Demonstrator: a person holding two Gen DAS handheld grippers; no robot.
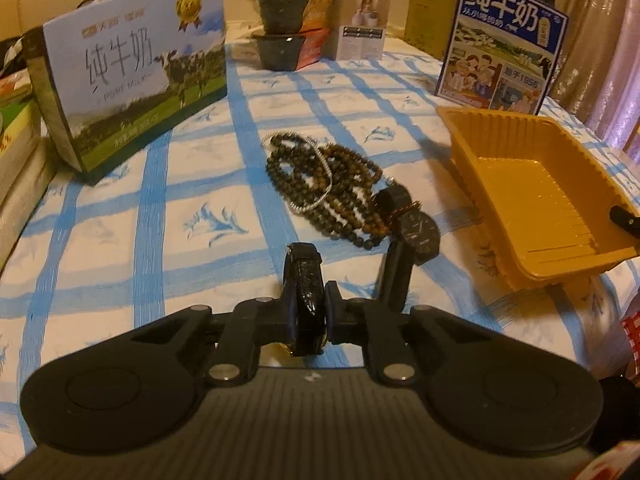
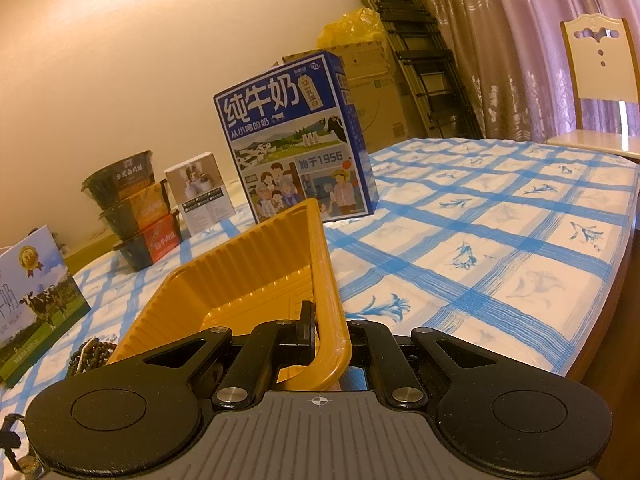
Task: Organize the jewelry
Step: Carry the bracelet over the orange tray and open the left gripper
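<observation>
Left gripper point(image 1: 307, 308), jaws clamped on black leather-strap watch point(image 1: 305, 280), lifted off blue-checked surface point(image 1: 160, 208) for transfer. Right gripper point(image 2: 330, 336), jaws pinching ribbed yellow plastic tray point(image 2: 248, 276) rim, tilting it to receive. Bead bracelets point(image 1: 320, 184) waiting alongside.

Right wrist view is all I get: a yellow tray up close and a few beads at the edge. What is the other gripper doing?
Observer: The left gripper is shut on a black watch strap.
Operator: Where's the rest of the jewelry?
Observer: A pile of bead bracelets lies on the tablecloth, left of the yellow tray.
Operator: Anything in the tray?
Observer: Nothing shows inside it; the right gripper grips its rim.
</observation>
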